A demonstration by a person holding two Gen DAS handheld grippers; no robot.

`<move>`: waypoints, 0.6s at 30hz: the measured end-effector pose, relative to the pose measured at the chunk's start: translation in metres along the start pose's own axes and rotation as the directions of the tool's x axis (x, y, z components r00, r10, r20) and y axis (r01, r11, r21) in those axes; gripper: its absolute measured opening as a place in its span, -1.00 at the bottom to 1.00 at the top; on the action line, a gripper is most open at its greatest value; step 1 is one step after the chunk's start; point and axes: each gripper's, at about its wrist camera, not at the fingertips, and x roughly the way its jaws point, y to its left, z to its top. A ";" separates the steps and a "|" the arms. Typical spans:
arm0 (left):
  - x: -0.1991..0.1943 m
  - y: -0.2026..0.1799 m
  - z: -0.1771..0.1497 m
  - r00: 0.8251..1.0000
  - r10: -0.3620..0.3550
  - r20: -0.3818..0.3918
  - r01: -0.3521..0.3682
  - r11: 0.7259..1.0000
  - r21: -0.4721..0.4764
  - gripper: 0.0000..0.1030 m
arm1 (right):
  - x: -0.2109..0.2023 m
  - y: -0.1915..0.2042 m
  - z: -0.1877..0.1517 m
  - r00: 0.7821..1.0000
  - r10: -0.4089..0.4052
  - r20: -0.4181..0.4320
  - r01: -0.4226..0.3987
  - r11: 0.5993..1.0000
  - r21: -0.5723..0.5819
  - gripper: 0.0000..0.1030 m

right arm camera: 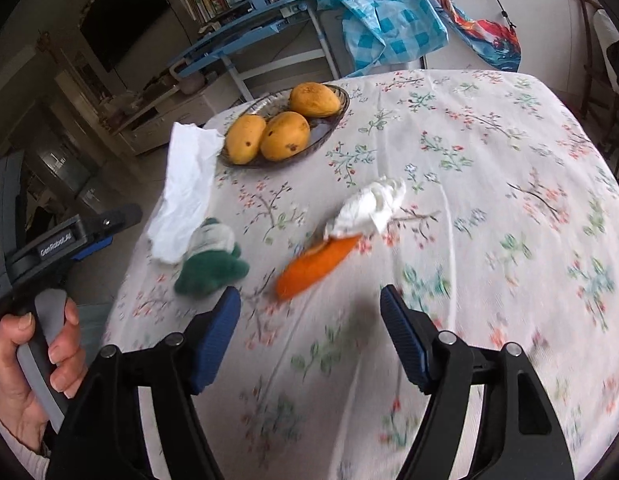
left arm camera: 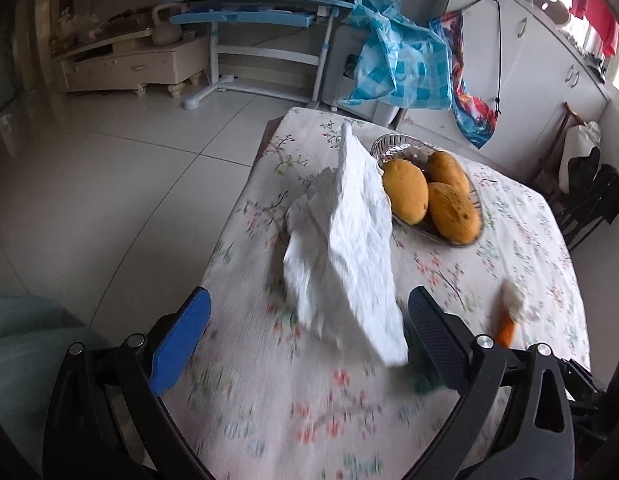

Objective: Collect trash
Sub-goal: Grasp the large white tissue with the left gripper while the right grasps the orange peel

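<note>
My right gripper point(right arm camera: 309, 336) hangs over the floral tablecloth point(right arm camera: 489, 208), jaws apart and empty; the orange peel point(right arm camera: 315, 264) lies just ahead, slightly left, long axis slanting up to the right into a crumpled white tissue point(right arm camera: 371, 204); this gripper looks nearest to it. My left gripper point(left arm camera: 309, 344) also stands apart, a white napkin point(left arm camera: 349, 240) ahead between its fingers, not clamped; a green scrap point(right arm camera: 211, 268) sits beside it. Farther off, a glass dish point(right arm camera: 329, 128) holds three mangoes point(right arm camera: 285, 136).

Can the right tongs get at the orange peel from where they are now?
Probably yes. The right tongs stand open, with only bare tablecloth between them and the orange peel just ahead.
</note>
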 end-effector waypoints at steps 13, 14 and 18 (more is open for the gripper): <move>0.063 -0.019 0.020 0.994 0.105 -0.032 -0.101 0.988 0.121 0.50 | 0.016 0.016 0.006 0.988 -0.151 0.024 0.152 0.960 -0.235 -0.27; 0.061 -0.021 0.020 0.994 0.107 -0.021 -0.103 0.985 0.137 0.36 | 0.016 0.014 0.005 0.987 -0.159 0.026 0.160 0.957 -0.241 -0.41; 0.052 -0.012 0.025 0.998 -0.012 -0.060 0.017 0.997 0.079 -0.76 | 0.008 -0.001 0.005 0.991 -0.133 0.005 0.131 0.972 -0.196 -0.66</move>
